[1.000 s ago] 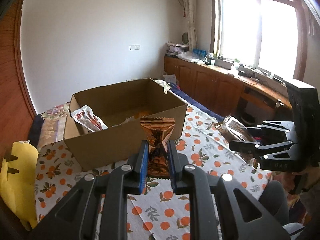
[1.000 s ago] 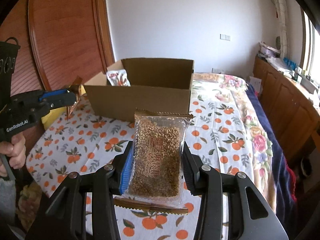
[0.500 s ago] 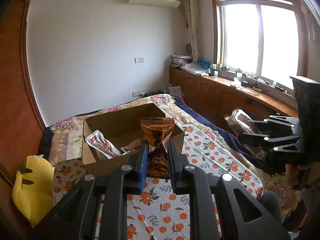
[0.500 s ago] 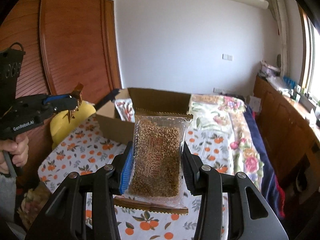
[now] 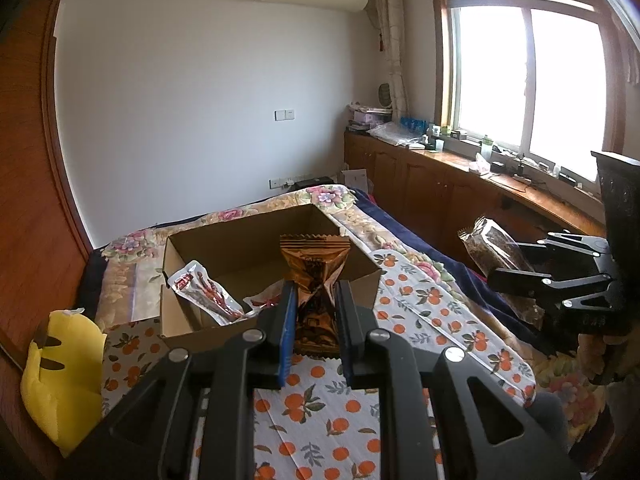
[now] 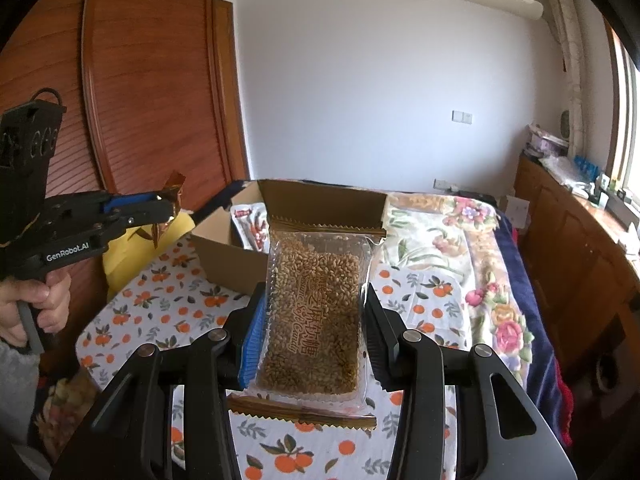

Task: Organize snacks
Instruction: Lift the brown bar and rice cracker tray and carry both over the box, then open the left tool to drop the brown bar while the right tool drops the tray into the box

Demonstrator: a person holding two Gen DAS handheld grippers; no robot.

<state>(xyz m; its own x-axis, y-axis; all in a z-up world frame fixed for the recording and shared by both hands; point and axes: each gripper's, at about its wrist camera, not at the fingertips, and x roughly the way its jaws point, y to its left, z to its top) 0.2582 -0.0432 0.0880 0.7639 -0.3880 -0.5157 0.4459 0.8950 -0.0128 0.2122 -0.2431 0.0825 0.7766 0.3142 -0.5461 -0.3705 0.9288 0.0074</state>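
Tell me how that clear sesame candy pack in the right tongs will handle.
Sesame candy pack probably stays fairly stiff: it stands unsupported above the right tongs. Its glossy film may slip. Likely light, since a side pinch holds it.

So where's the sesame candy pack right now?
The sesame candy pack is clamped in the right gripper, held above the orange-print cloth, just short of the cardboard box.

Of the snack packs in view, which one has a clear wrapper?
The sesame candy pack gripped in the right tool: you see the brown seeds through it. The left tool holds an opaque bronze foil pack; the packs in the cardboard box are red-and-white.
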